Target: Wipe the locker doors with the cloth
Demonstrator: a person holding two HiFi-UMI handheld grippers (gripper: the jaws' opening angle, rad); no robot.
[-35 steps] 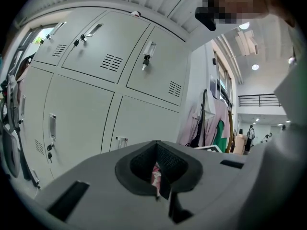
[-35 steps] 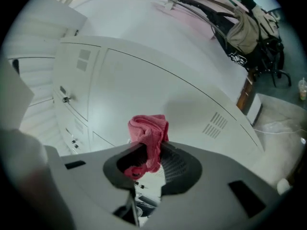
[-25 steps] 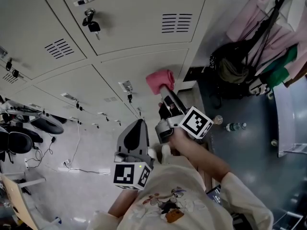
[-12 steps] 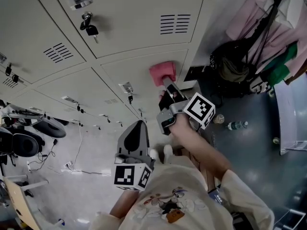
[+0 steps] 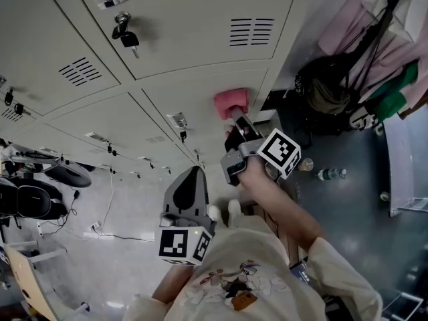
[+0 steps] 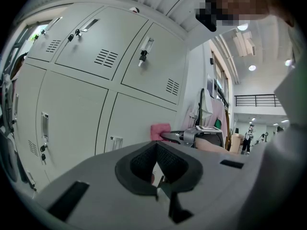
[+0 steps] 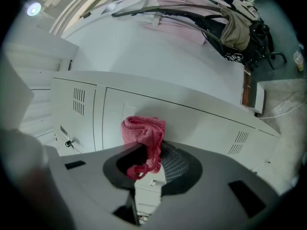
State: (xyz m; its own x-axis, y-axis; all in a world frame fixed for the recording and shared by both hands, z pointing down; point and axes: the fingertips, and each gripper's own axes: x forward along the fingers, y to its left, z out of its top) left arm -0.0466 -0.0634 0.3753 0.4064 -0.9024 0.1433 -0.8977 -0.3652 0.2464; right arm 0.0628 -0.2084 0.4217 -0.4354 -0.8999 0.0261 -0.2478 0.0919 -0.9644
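A pink cloth (image 5: 231, 103) is pressed flat against a pale grey locker door (image 5: 194, 89) close to that door's right edge. My right gripper (image 5: 236, 120) is shut on the cloth, whose folded bulk sticks out beyond the jaws. In the right gripper view the cloth (image 7: 143, 133) bunches between the jaws of the right gripper (image 7: 144, 153) against the locker door (image 7: 196, 121). My left gripper (image 5: 193, 174) hangs lower, away from the lockers, shut and empty. The left gripper view looks past the left gripper (image 6: 157, 161) to the cloth (image 6: 159, 131) on the door.
Keys (image 5: 126, 36) hang from the lock of the door above. A latch (image 5: 178, 121) sits left of the cloth. Hanging clothes and a black bag (image 5: 328, 89) crowd the right side. A bottle (image 5: 329, 175) lies on the floor. Office chairs (image 5: 27, 199) stand at the left.
My right gripper has slid the cloth a little up and to the right along the door. The left gripper has stayed where it was.
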